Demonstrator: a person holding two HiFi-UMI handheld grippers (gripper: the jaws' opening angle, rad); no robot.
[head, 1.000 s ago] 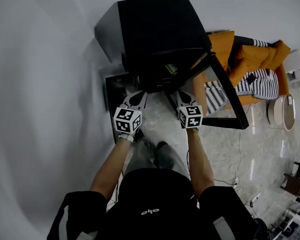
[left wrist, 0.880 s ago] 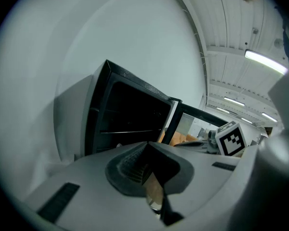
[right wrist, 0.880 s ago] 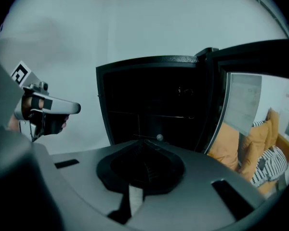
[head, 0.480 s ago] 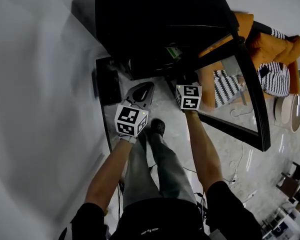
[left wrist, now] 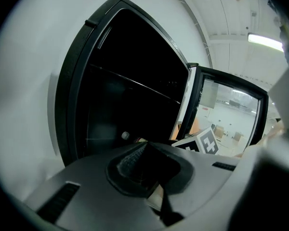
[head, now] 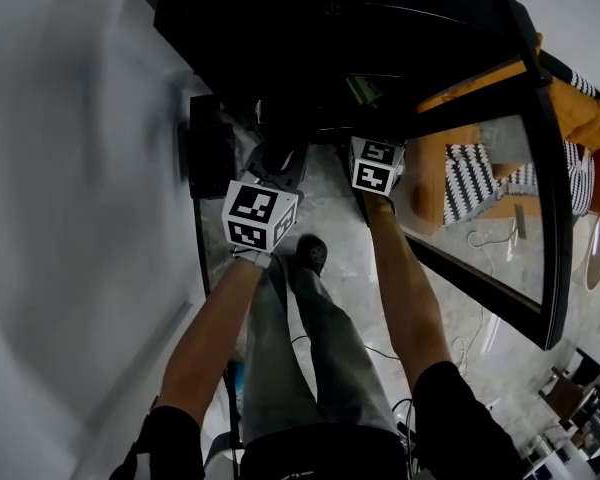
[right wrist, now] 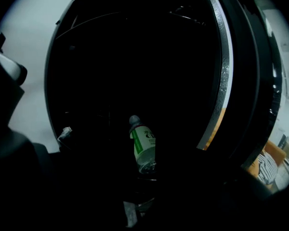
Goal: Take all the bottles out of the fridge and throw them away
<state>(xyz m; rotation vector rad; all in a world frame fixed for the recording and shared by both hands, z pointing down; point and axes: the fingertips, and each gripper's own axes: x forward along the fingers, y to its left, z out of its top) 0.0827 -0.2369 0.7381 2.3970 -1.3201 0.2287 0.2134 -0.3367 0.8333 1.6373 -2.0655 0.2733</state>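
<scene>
Green-labelled clear plastic bottle [right wrist: 142, 148] in black fridge [head: 330, 28]: right claw [right wrist: 135, 207], empty, just spreading for it; left claw [left wrist: 143, 150] pressed together.

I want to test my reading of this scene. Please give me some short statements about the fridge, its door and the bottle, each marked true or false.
1. The fridge door stands open. True.
2. A bottle with a green and white label is inside the fridge. True.
3. The right gripper holds the bottle. False: the bottle stands free ahead of it; its jaws have just been opening, with nothing between them.
4. The bottle lies flat on its side. False: it stands cap up, slightly tilted.
5. The fridge is white. False: it is black.
</scene>
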